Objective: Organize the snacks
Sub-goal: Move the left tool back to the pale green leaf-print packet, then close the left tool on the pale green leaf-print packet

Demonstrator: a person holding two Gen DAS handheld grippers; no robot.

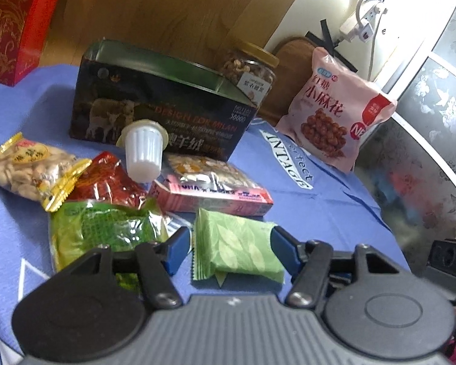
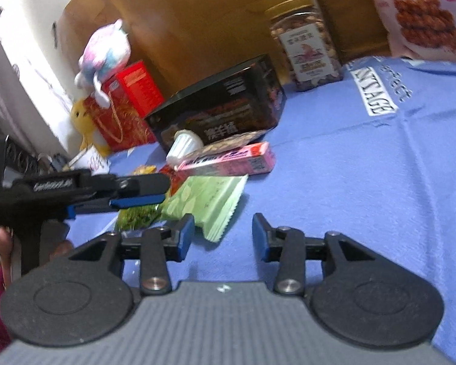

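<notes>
While the left tool (image 1: pixel 228 248) straddles the green packet (image 1: pixel 237 248) loosely, the right tool (image 2: pixel 223 232) gapes empty.

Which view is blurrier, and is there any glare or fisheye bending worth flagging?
Right wrist view: softer, nut jar and pink bag smeared. Left wrist view: sharper, glare on the red packet, window washed out, tin edges bowed.

Matt blue cloth (image 1: pixel 334 213) under glossy plastic snack packets (image 1: pixel 106 182).
</notes>
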